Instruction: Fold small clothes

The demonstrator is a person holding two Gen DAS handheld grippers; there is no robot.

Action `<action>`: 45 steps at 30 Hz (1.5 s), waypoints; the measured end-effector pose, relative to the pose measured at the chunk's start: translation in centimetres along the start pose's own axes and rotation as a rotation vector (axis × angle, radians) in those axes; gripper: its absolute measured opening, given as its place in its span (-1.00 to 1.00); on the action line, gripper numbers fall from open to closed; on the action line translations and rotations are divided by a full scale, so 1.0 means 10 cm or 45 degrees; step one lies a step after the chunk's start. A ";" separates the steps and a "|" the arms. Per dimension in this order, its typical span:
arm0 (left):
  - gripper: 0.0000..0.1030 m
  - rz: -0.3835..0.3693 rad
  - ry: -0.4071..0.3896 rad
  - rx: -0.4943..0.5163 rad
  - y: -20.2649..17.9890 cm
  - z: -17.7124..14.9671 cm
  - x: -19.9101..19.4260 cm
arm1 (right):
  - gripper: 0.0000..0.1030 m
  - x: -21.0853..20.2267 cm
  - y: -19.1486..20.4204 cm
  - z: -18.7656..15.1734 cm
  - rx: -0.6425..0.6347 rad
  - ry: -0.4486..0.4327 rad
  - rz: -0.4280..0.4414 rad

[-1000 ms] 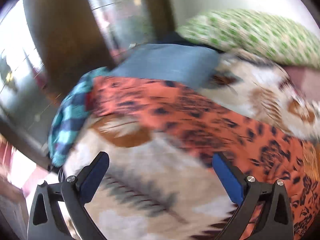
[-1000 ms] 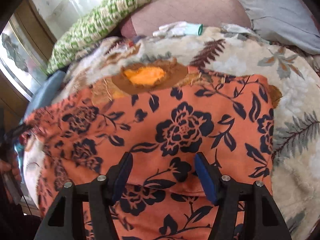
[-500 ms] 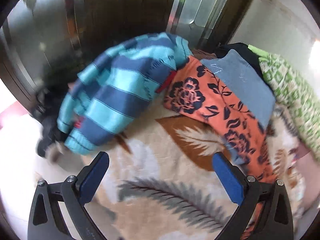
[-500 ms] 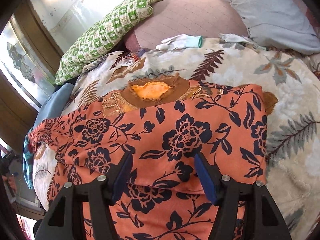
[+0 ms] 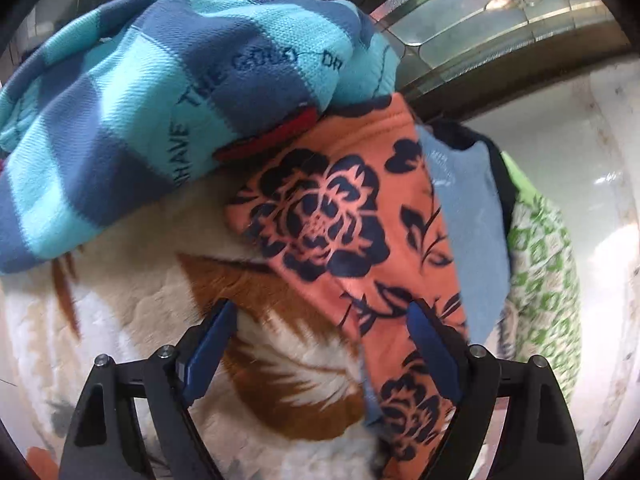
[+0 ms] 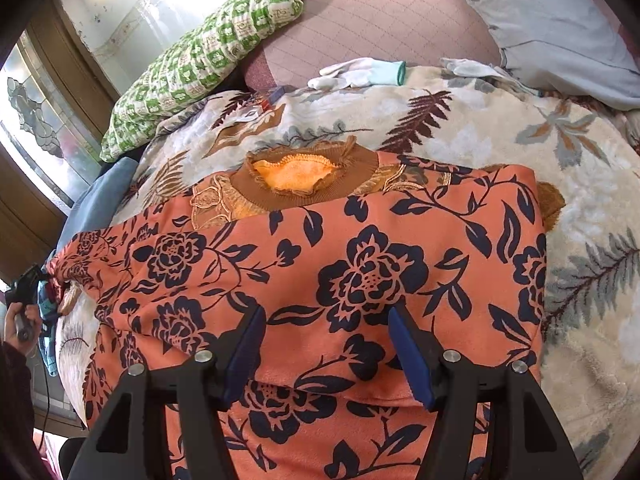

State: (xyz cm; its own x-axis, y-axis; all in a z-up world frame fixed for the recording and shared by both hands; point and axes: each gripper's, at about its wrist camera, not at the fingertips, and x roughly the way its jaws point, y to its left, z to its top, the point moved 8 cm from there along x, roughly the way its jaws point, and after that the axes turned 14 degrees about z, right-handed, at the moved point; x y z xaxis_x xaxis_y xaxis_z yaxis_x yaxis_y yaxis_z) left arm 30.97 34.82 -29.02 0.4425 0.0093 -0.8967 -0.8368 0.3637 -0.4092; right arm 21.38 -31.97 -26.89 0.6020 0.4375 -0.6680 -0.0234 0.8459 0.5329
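An orange garment with dark flowers [image 6: 360, 272] lies spread on a leaf-print blanket [image 6: 500, 128], its brown collar [image 6: 296, 176] towards the far side. My right gripper [image 6: 326, 314] stands open low over the garment's near part, a soft fold of the cloth lying between the blue pads. In the left wrist view the garment's sleeve [image 5: 320, 216] runs down towards the right finger. My left gripper [image 5: 320, 312] hovers at the sleeve's edge; its jaws are closing, with blanket and the sleeve's edge between them, and the pads do not press on anything.
A blue and teal striped knit [image 5: 140, 100] lies bunched just beyond the sleeve end, a plain blue cloth [image 5: 468, 220] beside it. A green checked pillow [image 6: 208, 56], a grey pillow [image 6: 560, 32] and a white glove [image 6: 356, 72] sit at the far side. A hand [image 6: 20, 320] shows at far left.
The left gripper has rolled and swung from over the garment to the sleeve end, dropping closer to the striped knit, and its jaws have narrowed. The right gripper has stayed put.
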 end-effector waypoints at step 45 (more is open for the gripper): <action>0.34 -0.435 -0.432 2.241 -1.48 -5.52 -1.98 | 0.32 -1.21 -1.33 0.33 0.508 -0.406 0.069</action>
State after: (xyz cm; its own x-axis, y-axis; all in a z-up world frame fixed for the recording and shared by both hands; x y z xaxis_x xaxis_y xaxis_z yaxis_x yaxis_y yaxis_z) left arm 16.81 -22.13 -14.56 0.7285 -0.1818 -0.6604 0.4697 0.8344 0.2885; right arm 17.05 -49.51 -24.21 0.8233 0.3103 -0.4753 0.2073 0.6151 0.7607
